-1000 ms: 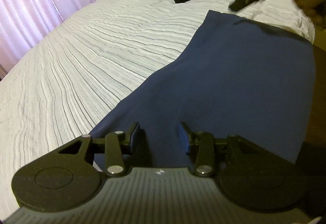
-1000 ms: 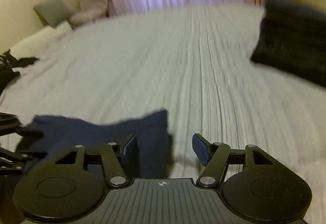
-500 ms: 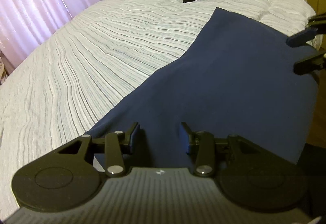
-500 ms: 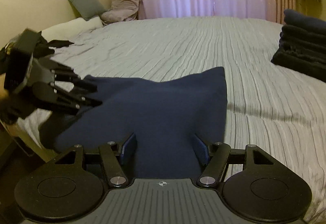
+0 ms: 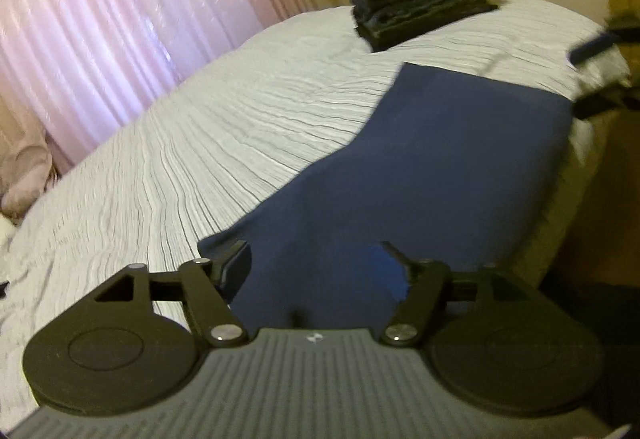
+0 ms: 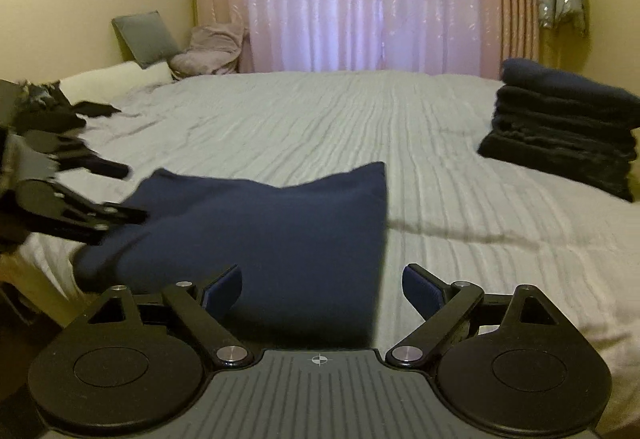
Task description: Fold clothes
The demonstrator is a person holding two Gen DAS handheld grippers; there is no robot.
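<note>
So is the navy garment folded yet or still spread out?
Spread out: the navy garment lies as one flat sheet on the striped bedspread, no fold line showing. Both grippers are open, beside it.

no readable text, labels, numbers anywhere (both views blurred in places).

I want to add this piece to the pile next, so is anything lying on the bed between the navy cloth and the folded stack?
Nothing visible does. Between the navy cloth and the folded stack there is only bare striped bedspread. The loose dark clothes lie on the other side, by the pillows.
</note>
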